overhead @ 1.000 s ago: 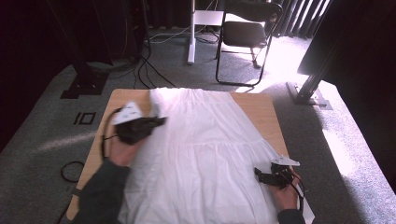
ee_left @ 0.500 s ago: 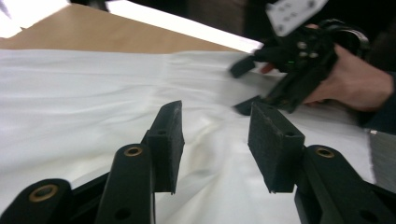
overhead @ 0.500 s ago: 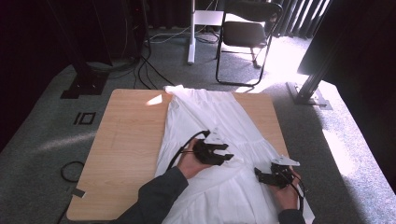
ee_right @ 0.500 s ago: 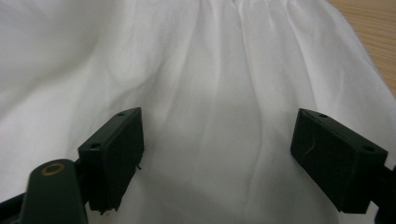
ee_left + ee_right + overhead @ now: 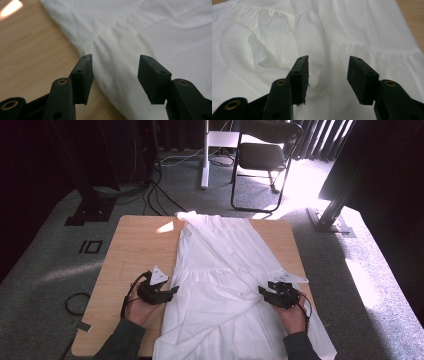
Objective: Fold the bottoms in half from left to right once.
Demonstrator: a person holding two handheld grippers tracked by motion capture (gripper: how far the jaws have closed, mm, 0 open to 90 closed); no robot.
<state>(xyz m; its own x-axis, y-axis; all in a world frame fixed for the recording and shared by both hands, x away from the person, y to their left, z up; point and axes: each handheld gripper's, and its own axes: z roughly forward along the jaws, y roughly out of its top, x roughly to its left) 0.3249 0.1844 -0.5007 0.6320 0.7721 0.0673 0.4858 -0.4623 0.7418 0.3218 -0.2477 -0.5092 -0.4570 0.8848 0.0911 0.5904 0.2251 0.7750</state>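
Observation:
A white dress point(image 5: 225, 270) lies lengthwise on the wooden table point(image 5: 135, 250), its left side folded in over the middle. My left gripper point(image 5: 174, 290) is low at the dress's left edge, pointing right. In the left gripper view its jaws point(image 5: 115, 65) have just been opening and stand apart over that folded edge point(image 5: 110, 75), pressing nothing. My right gripper point(image 5: 261, 291) rests over the dress's right part, pointing left. Its jaws point(image 5: 328, 66) have just been closing but stay apart, with rumpled cloth point(image 5: 262, 50) beneath and beyond them and nothing pinched.
Bare wood shows left of the dress, with a bright sun patch point(image 5: 166, 226) near the far edge. Beyond the table a black chair point(image 5: 262, 155), a white post point(image 5: 204, 155), cables point(image 5: 160, 195) and stand bases point(image 5: 90, 212) sit on grey carpet.
The left hand carried the dress's left side across to the middle, let it go, then came back down to the new left edge. The dress now lies narrower. The right gripper's jaws narrowed.

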